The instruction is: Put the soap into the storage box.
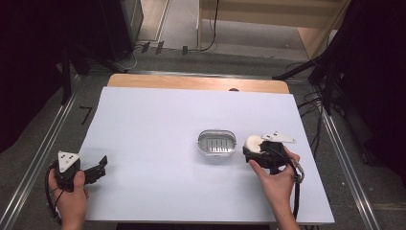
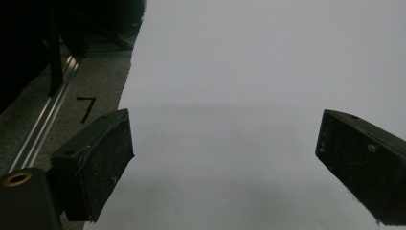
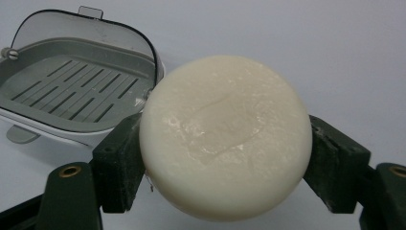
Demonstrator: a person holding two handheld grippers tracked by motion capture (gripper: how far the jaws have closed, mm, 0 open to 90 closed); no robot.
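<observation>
Soap [image 3: 225, 139], a round, cream-white bar, sits clamped between the two black jaws of the right gripper [image 3: 225, 158], one pad pressing each side of it. In the high view the same bar [image 1: 253, 143] shows at the front of the right gripper [image 1: 253, 149], just to the right of an open grey soap dish [image 1: 217, 142] with a slatted floor, close to it but apart. The soap is held off the white tabletop [image 1: 158, 143], beside the dish and not inside it. In the right gripper view the bar hides the dish's near right corner, and the dish [image 3: 72, 91] is cut off at the left edge. The left gripper [image 1: 98, 167] rests at the tabletop's left edge, well apart from the dish, its jaws spread wide with nothing between them. In its own view the left gripper [image 2: 225, 158] looks across bare white surface.
</observation>
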